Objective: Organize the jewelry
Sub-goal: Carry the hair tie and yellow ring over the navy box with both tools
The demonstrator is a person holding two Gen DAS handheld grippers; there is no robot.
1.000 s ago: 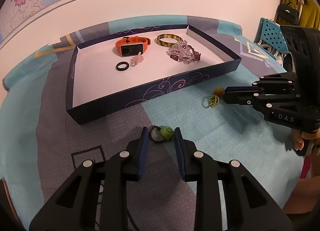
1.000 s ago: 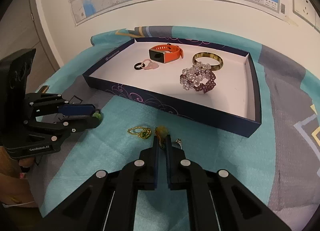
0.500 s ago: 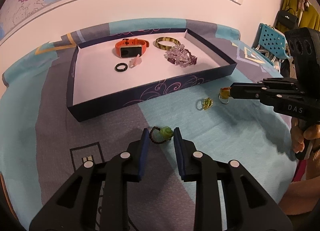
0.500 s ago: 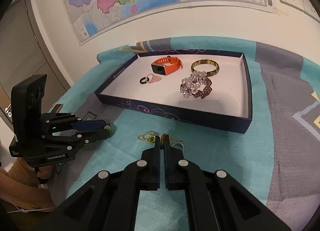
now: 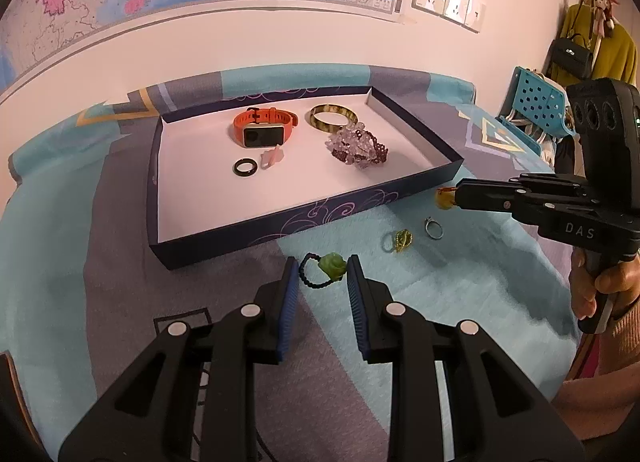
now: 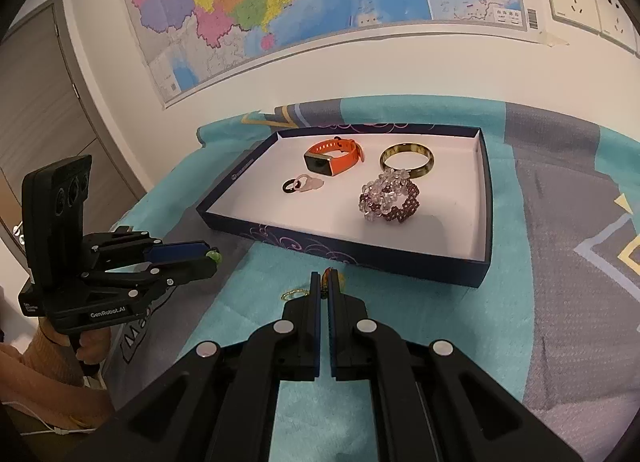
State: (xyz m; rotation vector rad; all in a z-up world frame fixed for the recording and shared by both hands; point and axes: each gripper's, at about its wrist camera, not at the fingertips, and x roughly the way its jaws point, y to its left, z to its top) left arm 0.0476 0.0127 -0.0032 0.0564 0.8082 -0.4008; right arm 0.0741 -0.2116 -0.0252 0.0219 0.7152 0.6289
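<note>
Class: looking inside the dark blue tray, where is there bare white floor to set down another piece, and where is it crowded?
Free: the tray's near strip, between the front wall and the black ring, and the left side. Crowded: the back, where the orange watch, brown bangle and purple bead bracelet sit close together.

black grippers [image 5: 320,274] [image 6: 325,282] — blue finger pads [image 5: 289,302], silver screws, white "das" and "genrobot.ai" lettering.
</note>
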